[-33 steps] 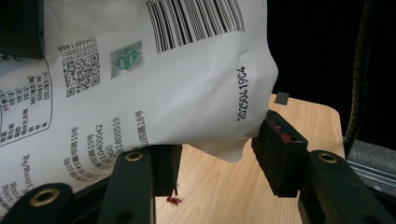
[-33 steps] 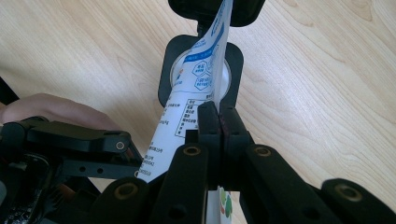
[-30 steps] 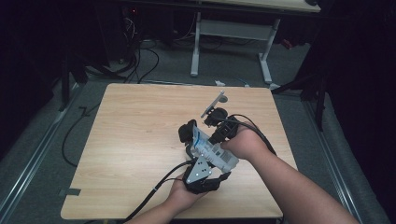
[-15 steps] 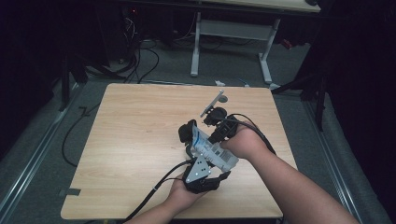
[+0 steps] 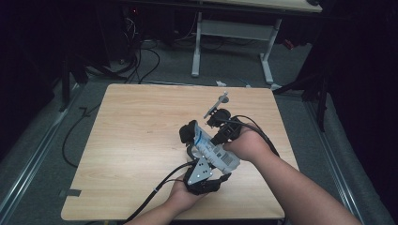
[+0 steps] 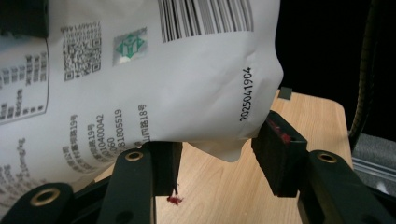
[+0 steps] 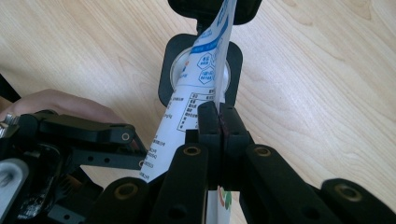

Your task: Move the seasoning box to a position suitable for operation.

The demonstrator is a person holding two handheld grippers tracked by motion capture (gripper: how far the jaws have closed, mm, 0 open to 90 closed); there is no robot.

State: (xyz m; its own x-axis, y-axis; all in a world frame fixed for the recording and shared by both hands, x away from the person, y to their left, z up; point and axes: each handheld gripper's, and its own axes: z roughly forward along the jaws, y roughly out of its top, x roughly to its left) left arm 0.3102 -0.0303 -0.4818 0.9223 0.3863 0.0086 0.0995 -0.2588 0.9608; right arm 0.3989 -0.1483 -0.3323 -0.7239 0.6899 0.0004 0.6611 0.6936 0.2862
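Right gripper [image 7: 218, 116] clamped on white pouch [image 7: 187, 112] edge, left gripper [image 6: 219, 163] agape beneath

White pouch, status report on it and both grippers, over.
Right gripper shut on white pouch edge. Left gripper open, jaws astride the pouch's lower corner. Pouch held above the table; nothing in the way.

We count one white printed pouch [image 5: 215, 151], held above the counter [image 5: 136, 140] between the two tools. We count two tongs: the left tongs [image 6: 217, 158] and the right tongs [image 7: 218, 122], one in each hand. We count two hands, the left hand [image 5: 183, 197] and the right hand [image 5: 247, 146]. On the pouch we see one barcode [image 6: 205, 18] and one square code [image 6: 81, 49]. We count one counter under it all, and one second table [image 5: 234, 28] standing beyond it.
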